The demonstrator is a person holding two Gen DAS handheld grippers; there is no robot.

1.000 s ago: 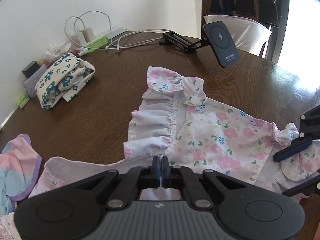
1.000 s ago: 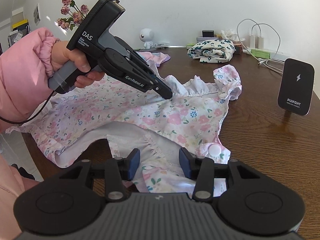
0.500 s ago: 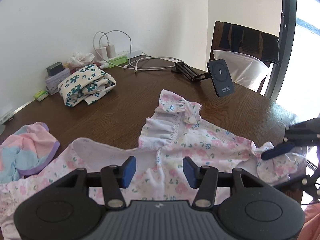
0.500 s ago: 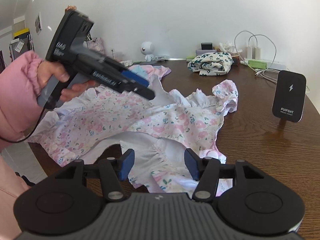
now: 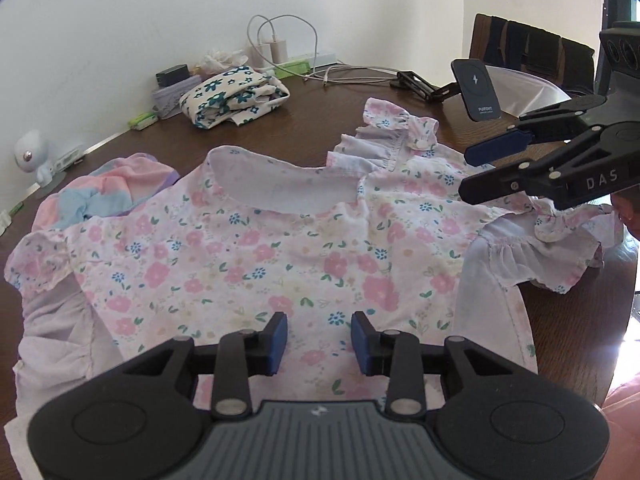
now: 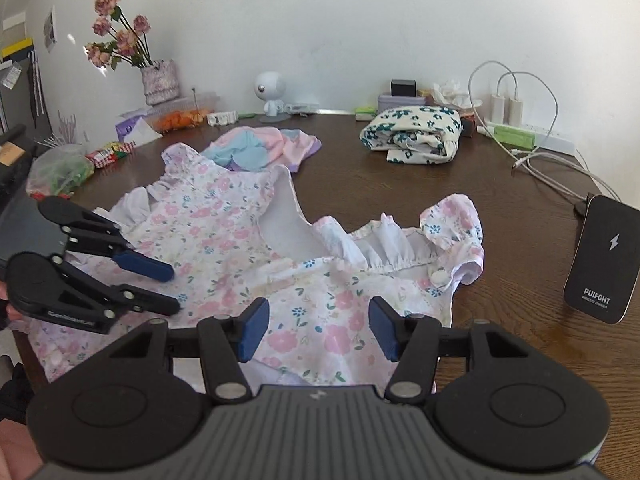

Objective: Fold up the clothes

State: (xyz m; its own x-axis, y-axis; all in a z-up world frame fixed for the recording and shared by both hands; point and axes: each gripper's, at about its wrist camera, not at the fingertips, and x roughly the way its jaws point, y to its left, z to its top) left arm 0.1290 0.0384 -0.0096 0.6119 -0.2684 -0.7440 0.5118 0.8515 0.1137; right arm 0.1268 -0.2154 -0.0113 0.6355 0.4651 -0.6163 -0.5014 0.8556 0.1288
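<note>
Daylight from the left-wrist view's right edge was blown out, glare shone on the worktop [image 5: 328, 120], focus was sharp, and fisheye bending darkened the corners.

3 garments were on the table: 1 floral dress [image 5: 256, 248], 1 folded blue-flowered piece [image 6: 412, 134], 1 pastel piece [image 6: 256, 148]. 2 grippers, 2 plugs [image 6: 506, 108], 1 charger stand [image 6: 602, 260].
</note>
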